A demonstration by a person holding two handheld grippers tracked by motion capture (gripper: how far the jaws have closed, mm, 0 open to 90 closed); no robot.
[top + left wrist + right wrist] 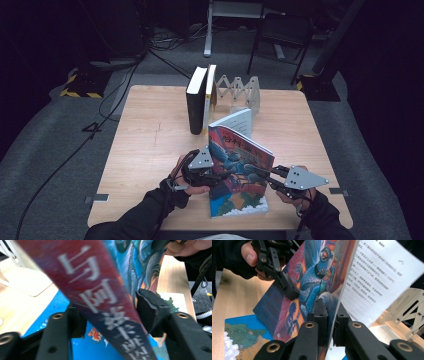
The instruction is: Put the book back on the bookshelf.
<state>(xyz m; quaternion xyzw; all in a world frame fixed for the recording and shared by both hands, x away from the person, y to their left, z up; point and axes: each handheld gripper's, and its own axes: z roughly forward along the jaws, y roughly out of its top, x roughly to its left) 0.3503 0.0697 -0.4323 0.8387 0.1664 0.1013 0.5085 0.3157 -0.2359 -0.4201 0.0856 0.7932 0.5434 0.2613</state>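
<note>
- The colourful book (239, 155) stands tilted above the near edge of the table (150, 145), lifted off a second flat book (240, 202) that lies under it with a map-like cover.
- The left gripper (220, 176) clamps the book's spine side — in the left gripper view the red spine with white lettering (100, 302) runs between the two black jaws, which press it from both sides.
- The right gripper (264, 176) pinches the book's front cover (312, 290) at its free edge; its jaws stand narrow, nearly together, with the cover between them.
- Past the cover, a white printed page (374, 277) fans away from the book.
- Behind the book, further from the person, two upright books (201, 100) stand side by side, just beside a white folding rack (240, 92).
</note>
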